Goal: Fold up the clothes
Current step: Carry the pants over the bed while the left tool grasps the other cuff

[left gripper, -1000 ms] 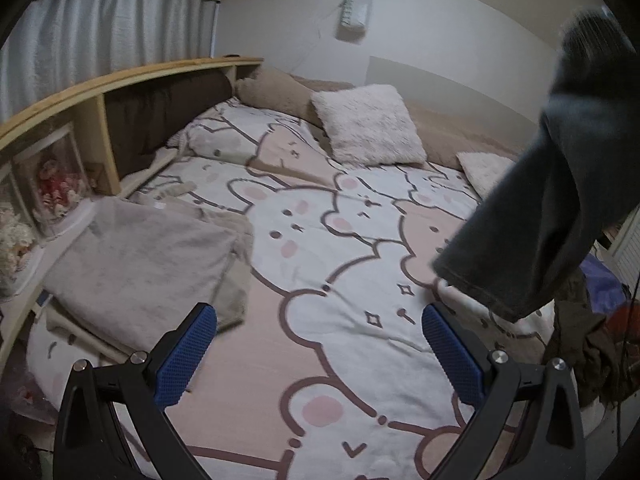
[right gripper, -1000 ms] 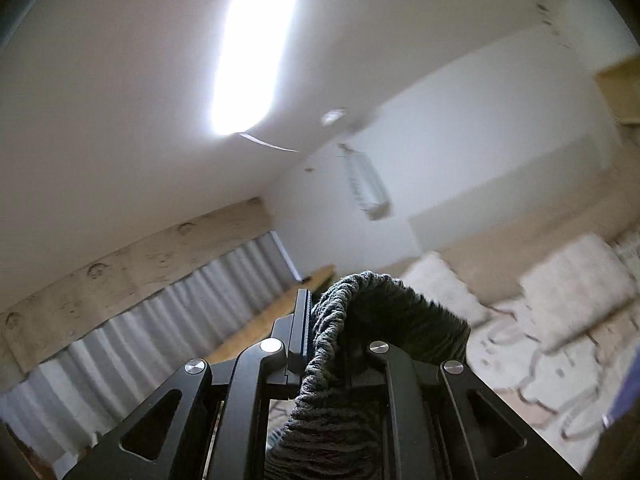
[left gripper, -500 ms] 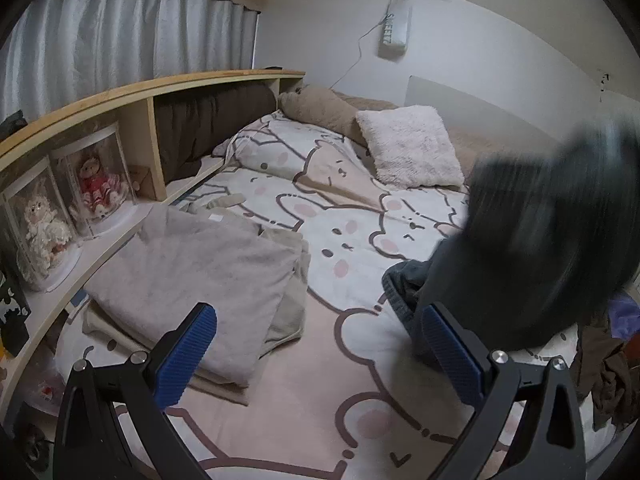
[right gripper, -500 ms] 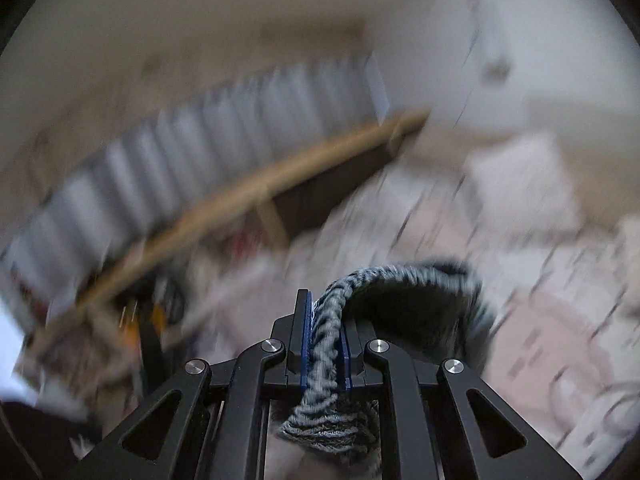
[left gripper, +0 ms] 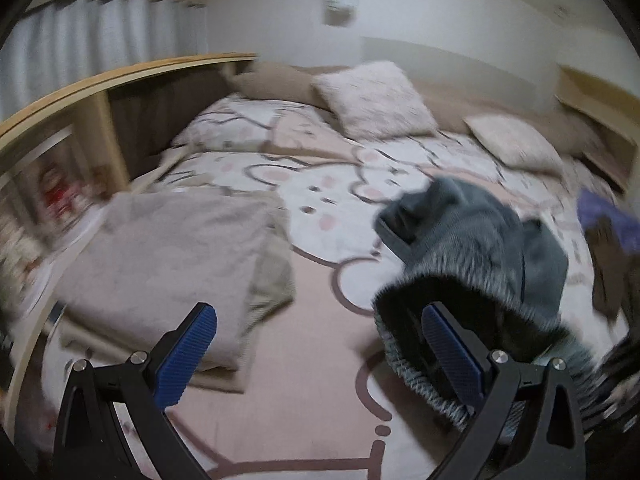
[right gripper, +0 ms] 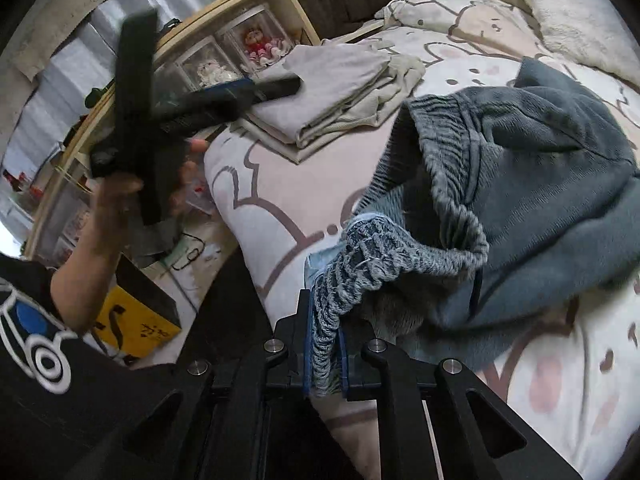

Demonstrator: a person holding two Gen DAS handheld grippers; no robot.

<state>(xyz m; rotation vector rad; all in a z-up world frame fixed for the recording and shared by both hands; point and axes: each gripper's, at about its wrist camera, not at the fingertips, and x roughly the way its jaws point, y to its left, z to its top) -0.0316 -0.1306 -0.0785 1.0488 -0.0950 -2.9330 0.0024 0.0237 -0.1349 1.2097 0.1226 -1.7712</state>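
Observation:
A grey-blue knit sweater (right gripper: 552, 168) lies crumpled on the cartoon-print bedspread (right gripper: 280, 184). My right gripper (right gripper: 326, 354) is shut on its ribbed hem, low over the near edge of the bed. In the left wrist view the sweater (left gripper: 480, 240) sits at the right, its ribbed opening just beyond the right finger. My left gripper (left gripper: 320, 356) is open above the bedspread (left gripper: 304, 384), its blue pads (left gripper: 188, 356) pressing on nothing. A folded stack of beige and grey clothes (left gripper: 168, 256) rests at the left of the bed, also seen as the stack (right gripper: 340, 80).
A wooden shelf headboard (left gripper: 100, 84) with dolls in clear cases runs along the left. Fluffy pillows (left gripper: 372, 100) lie at the far end. Loose purple and brown clothes (left gripper: 612, 248) are piled at the right. A person's hand (right gripper: 120, 188) and a yellow box (right gripper: 136, 320) are beside the bed.
The right gripper swung from pointing at the ceiling down to the bed, bringing the sweater from hanging in the air to lying on the bedspread. The left gripper dropped lower.

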